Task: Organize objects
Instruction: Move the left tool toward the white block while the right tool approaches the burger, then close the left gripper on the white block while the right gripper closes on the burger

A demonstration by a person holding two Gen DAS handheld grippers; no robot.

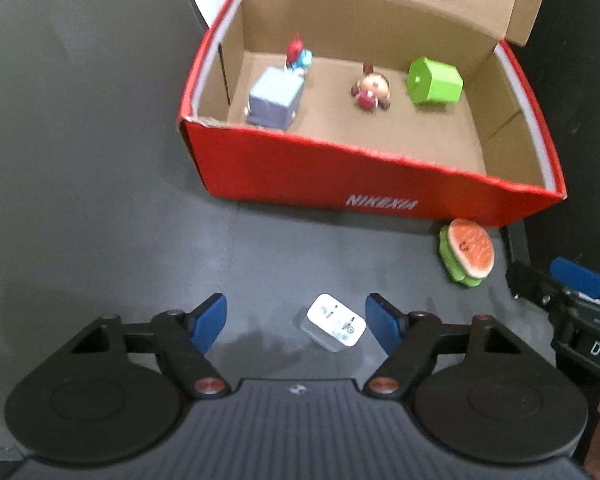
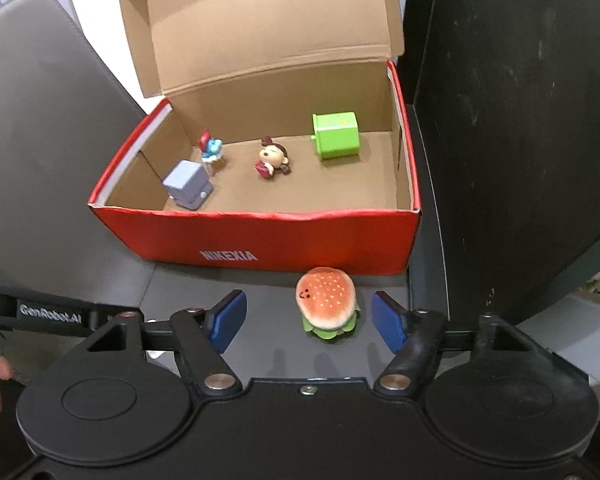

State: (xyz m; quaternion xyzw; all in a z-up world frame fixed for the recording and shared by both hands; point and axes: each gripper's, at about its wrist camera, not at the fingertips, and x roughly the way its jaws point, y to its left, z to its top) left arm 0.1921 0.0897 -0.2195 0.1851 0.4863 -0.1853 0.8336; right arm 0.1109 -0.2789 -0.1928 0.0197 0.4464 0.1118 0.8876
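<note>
Dark counter (image 1: 100, 160) is being viewed from both wrists. Nearest, a white plug adapter (image 1: 336, 322) is being straddled by the spread left hand-held gripper (image 1: 296, 322) — untouched. A burger toy (image 2: 327, 306) is being flanked, untouched, by the spread right hand-held gripper (image 2: 308, 320). Beyond, four small toys are being kept in the open red shoebox (image 2: 260, 236).

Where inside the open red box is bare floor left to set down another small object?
Bare floor runs along the red box's front wall, from the lilac block across to the right wall, in front of the green block. The back left corner, around the blue figure, is crowded.
</note>
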